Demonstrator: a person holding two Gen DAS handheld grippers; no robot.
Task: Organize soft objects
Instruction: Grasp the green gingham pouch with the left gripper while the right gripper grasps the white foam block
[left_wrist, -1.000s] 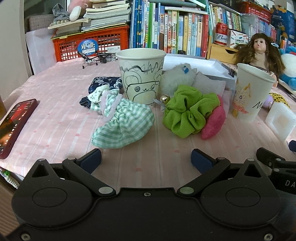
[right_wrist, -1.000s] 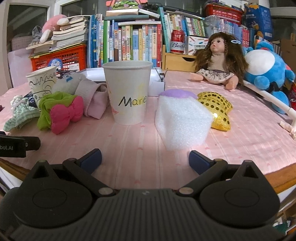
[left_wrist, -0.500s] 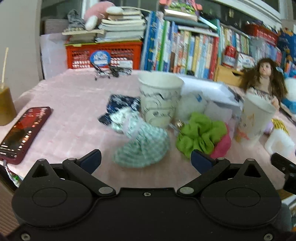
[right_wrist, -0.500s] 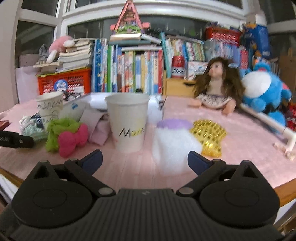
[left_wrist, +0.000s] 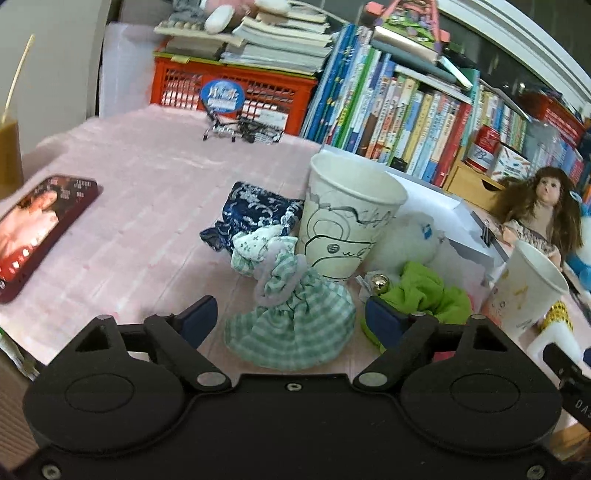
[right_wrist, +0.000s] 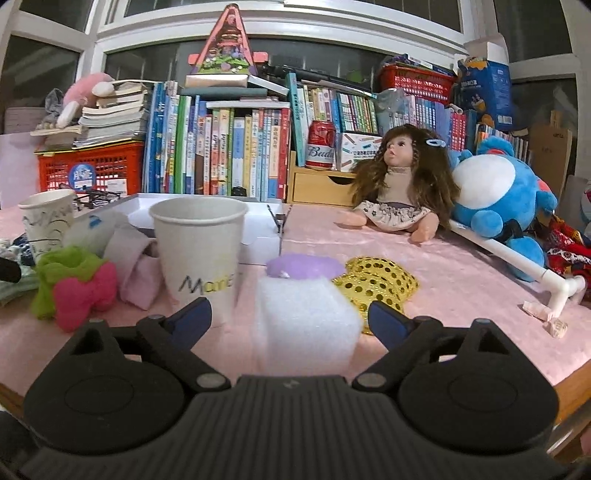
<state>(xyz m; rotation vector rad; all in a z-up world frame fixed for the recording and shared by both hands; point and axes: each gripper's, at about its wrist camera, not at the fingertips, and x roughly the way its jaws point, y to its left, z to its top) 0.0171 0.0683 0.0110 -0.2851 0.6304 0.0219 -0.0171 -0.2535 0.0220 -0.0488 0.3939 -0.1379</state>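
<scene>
My left gripper (left_wrist: 290, 317) hangs low over a mint-green checked fabric piece (left_wrist: 295, 332). The fabric lies between its closing jaws, and the blue pads stand just clear of it. Behind it are a doodled paper cup (left_wrist: 347, 218), a navy patterned cloth (left_wrist: 255, 214), a white fluffy toy (left_wrist: 410, 240) and a lime scrunchie (left_wrist: 428, 295). My right gripper (right_wrist: 290, 319) straddles a white foam block (right_wrist: 306, 325); its jaws are closing without touching the block. Near it stand a lettered paper cup (right_wrist: 199, 251), a purple pad (right_wrist: 303, 266), a gold sequinned piece (right_wrist: 376, 284) and a pink bow (right_wrist: 81, 295).
A phone (left_wrist: 37, 229) lies at the table's left edge. A doll (right_wrist: 399, 184), a blue plush (right_wrist: 495, 195) and a white pipe (right_wrist: 517, 258) occupy the right. A white box (right_wrist: 258, 229), a book row and a red crate (left_wrist: 229, 92) line the back.
The left gripper has shifted and rolled, its jaws have narrowed, and the checked fabric now sits between them. The right view has tilted up, with the foam block between slightly narrower jaws.
</scene>
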